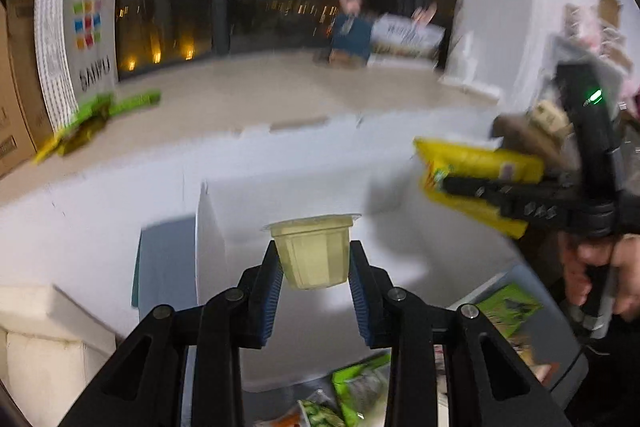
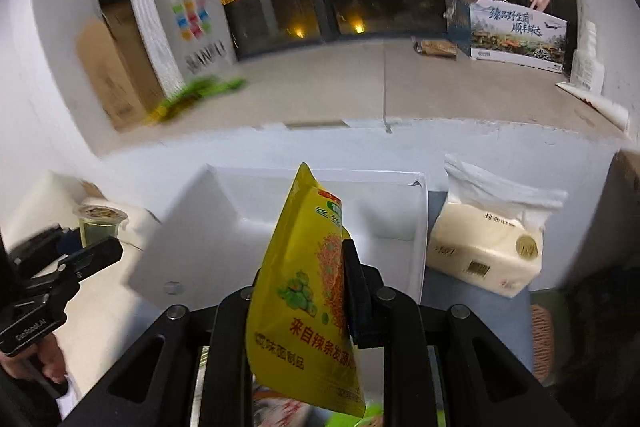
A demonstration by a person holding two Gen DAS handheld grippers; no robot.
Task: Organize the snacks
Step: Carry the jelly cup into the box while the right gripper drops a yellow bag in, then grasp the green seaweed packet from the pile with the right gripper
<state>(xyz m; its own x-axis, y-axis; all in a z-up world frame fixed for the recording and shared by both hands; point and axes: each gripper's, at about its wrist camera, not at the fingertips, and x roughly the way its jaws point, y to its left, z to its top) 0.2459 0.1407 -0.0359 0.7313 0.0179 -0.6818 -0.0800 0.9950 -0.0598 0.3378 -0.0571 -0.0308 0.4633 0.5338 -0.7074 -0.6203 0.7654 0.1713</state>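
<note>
My left gripper [image 1: 315, 265] is shut on a pale yellow jelly cup [image 1: 312, 251], which it holds upright above the open white box [image 1: 400, 195]. The same jelly cup [image 2: 101, 223] shows at the left of the right wrist view, in the left gripper [image 2: 80, 247]. My right gripper [image 2: 304, 267] is shut on a yellow snack bag [image 2: 304, 291] that stands on edge between its fingers, in front of the white box [image 2: 416, 227]. From the left wrist view, the right gripper [image 1: 456, 187] holds that yellow bag [image 1: 476, 163] at the right, level with the box.
Green snack packets [image 1: 360, 387] lie in a tray below my left gripper. A tissue pack [image 2: 484, 243] sits right of the box. A white shopping bag [image 2: 188, 27], cardboard cartons [image 2: 116, 75] and green packets [image 2: 196, 91] stand on the floor beyond. A hand [image 1: 612, 279] grips the right tool.
</note>
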